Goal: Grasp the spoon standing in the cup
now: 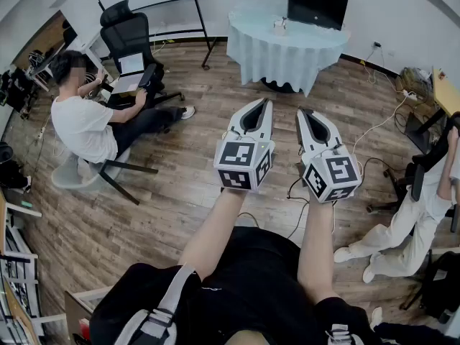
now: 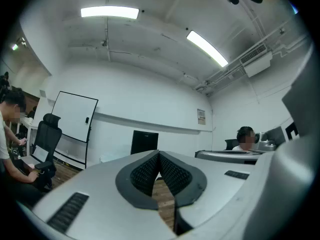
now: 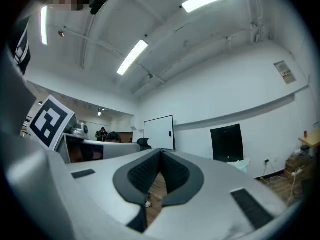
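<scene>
Beyond the closed left tongs point(image 1: 265, 102), table objects point(image 1: 279, 26) blur.

Wood-plank floor point(image 1: 180, 185) (matt, grainy) and a smooth fabric tablecloth point(image 1: 282, 57).

Left gripper point(image 1: 266, 101), right gripper point(image 1: 302, 111): pale grey shells tapering to a point, with a dark oval hollow on top of each. Each carries a cube point(image 1: 244, 164) with black-and-white square markers. Pads point(image 2: 145, 173) black, fine grid texture, dark grey surrounds. Person wears a black top point(image 1: 251, 279); grey-white strap point(image 1: 169, 302) over one shoulder.
</scene>
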A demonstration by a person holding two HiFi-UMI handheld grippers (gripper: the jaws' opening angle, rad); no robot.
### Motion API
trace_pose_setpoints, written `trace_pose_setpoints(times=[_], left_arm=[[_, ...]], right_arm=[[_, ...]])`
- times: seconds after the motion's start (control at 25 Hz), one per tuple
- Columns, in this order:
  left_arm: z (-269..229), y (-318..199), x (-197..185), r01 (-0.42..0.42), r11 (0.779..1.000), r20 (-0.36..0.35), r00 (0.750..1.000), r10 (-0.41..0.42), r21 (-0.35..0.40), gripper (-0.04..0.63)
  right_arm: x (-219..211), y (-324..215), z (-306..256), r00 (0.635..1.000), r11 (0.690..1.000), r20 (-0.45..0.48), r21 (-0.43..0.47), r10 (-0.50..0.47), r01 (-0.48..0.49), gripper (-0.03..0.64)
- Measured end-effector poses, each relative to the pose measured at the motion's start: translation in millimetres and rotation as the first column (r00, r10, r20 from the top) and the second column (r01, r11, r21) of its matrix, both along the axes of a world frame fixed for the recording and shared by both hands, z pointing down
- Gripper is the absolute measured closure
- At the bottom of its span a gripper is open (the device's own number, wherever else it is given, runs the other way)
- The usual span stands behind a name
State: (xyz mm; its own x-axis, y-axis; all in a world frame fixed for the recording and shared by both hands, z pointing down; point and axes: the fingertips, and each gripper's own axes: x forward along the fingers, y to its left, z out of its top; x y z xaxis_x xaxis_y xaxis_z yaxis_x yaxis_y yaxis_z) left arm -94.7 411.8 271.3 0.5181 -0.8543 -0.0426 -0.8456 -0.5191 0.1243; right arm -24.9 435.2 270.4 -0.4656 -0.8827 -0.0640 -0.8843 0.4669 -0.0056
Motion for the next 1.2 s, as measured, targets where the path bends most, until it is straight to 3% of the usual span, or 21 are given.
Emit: trace_pose_setpoints(times=[0.28,0.56,0.84,1.2], left_arm=[[2,-1,15,0.012,1.000,0.010,1.000,-0.012,0.002,0.588],[17,-18,5,0.042,0.998,0.024,0.999,-0.041,-0.046,0.587],[46,-68,13,0.025,0.993,0.030,0.999,-0.021,-0.117,0.588],[49,-163,4,0.005,0.992,0.035,0.999,-0.001,-0.125,0.587]], right_arm=[[16,-2,5,1.000,1.000,-0.001,0.007,0.005,-0.005,0.612],[16,-20,20,0.999,1.000,0.041,-0.021,0.015,-0.014,0.611],[25,-68,47,0.998,0.995,0.059,-0.091,0.036,-0.031,0.611],[19,-166,43,0.996,0.995,0.074,-0.085,0.056,-0.050,0.611]])
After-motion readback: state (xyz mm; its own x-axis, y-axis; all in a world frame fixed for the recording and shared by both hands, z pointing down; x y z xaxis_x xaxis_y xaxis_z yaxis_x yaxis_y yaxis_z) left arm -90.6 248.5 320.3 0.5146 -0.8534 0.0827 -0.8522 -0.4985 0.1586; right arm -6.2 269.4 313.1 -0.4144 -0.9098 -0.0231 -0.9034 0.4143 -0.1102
